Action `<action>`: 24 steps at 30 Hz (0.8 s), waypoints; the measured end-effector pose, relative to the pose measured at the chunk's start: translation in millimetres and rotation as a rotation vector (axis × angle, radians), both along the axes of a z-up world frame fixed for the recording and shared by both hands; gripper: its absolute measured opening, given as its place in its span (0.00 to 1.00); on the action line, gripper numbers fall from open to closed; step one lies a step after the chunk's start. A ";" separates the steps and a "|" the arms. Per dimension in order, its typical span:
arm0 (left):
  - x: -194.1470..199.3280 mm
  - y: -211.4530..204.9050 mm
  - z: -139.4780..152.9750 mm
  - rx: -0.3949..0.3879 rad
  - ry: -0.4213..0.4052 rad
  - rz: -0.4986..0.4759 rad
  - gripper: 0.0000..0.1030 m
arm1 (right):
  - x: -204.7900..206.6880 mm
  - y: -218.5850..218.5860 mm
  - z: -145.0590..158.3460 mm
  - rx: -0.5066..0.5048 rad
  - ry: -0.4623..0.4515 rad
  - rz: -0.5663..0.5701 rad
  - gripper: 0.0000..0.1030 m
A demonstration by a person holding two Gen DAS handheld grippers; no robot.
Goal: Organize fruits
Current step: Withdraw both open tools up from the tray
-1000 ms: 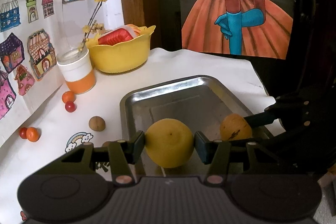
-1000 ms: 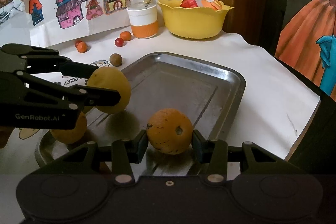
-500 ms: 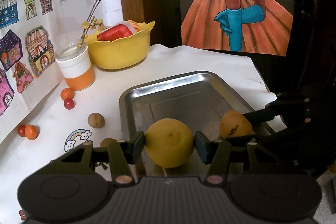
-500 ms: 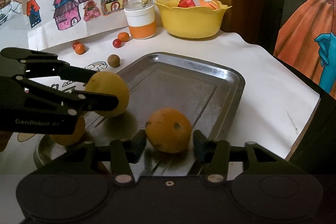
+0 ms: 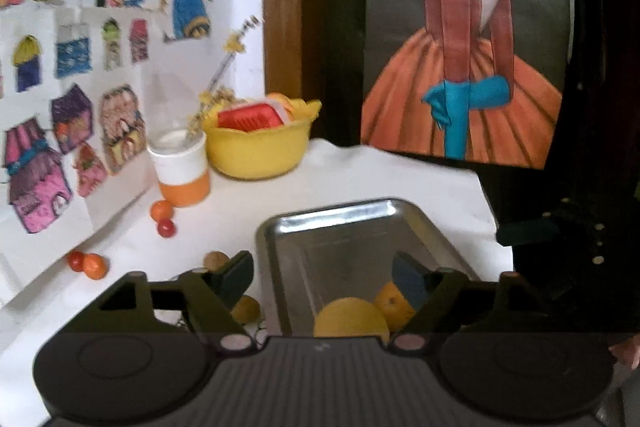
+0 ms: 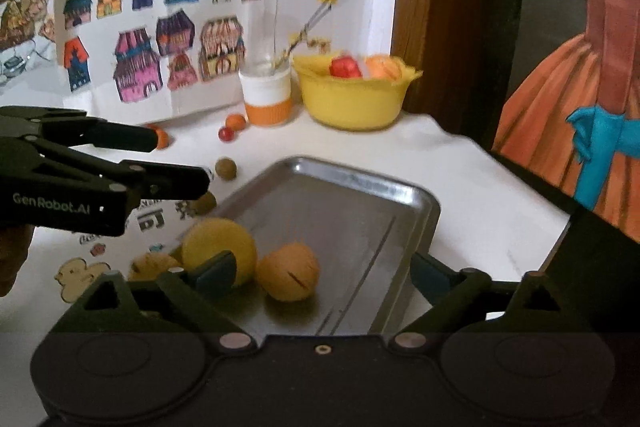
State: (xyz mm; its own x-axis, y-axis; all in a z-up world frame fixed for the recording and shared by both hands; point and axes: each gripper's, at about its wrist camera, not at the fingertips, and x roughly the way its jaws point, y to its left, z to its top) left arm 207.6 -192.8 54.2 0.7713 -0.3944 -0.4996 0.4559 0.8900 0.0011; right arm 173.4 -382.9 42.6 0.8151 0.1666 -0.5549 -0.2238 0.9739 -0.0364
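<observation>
In the near end of the steel tray (image 6: 404, 211), a yellow citrus (image 6: 224, 247) and an orange fruit (image 6: 288, 271) lie side by side, free of any grip. Left tongs (image 5: 324, 275) stand wide above them, jaws just opened, empty. Right tongs (image 6: 320, 275) likewise just opened wide, holding nothing. A third yellow fruit (image 6: 150, 265) sits at the tray's near left edge. On the white bench (image 6: 460, 163): small red and orange fruits (image 6: 230, 127), brown nut (image 6: 226, 169), cup (image 6: 267, 99), yellow bowl (image 6: 352, 99).

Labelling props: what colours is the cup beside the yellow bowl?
The cup is white on top with an orange band at the base; the right wrist view shows it best.
</observation>
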 end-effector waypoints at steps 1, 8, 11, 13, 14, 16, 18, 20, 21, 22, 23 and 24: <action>-3.1 2.9 4.0 -0.006 -0.007 0.005 0.81 | -4.1 0.8 3.5 0.001 -0.012 -0.007 0.96; -32.9 26.3 27.1 -0.053 -0.075 0.042 0.99 | -41.3 12.1 30.5 0.013 -0.081 -0.050 0.99; -48.5 39.1 36.9 -0.077 -0.091 0.038 1.00 | -64.9 18.7 44.0 0.000 -0.106 -0.047 0.99; -59.0 48.2 43.7 -0.086 -0.107 0.037 1.00 | -80.6 22.3 54.4 0.000 -0.118 -0.047 0.99; -65.6 54.2 48.0 -0.091 -0.118 0.037 1.00 | -87.7 23.6 59.7 0.004 -0.120 -0.049 0.99; -75.7 63.9 53.7 -0.095 -0.131 0.040 1.00 | -102.2 24.6 71.1 0.016 -0.124 -0.061 0.99; -84.6 76.1 58.6 -0.100 -0.137 0.050 1.00 | -113.5 26.2 82.2 0.031 -0.124 -0.078 0.99; -91.7 89.0 62.4 -0.103 -0.139 0.057 1.00 | -122.3 29.5 94.7 0.046 -0.115 -0.090 0.99; -95.3 97.2 64.6 -0.102 -0.140 0.065 1.00 | -126.6 31.9 100.9 0.051 -0.112 -0.092 0.99; -97.2 103.5 66.5 -0.102 -0.141 0.073 1.00 | -131.1 35.2 106.7 0.051 -0.113 -0.091 0.99; -99.5 111.1 68.8 -0.101 -0.142 0.080 1.00 | -135.0 39.4 113.0 0.049 -0.116 -0.087 0.99; -101.6 119.9 70.9 -0.097 -0.144 0.089 1.00 | -138.4 44.2 120.1 0.042 -0.121 -0.080 0.99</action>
State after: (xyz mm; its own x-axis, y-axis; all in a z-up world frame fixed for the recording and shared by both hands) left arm 106.0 -72.9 125.2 0.8658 -0.3629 -0.3444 0.3771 0.9258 -0.0275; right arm 35.0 -338.7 162.7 0.8872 0.1192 -0.4457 -0.1416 0.9898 -0.0170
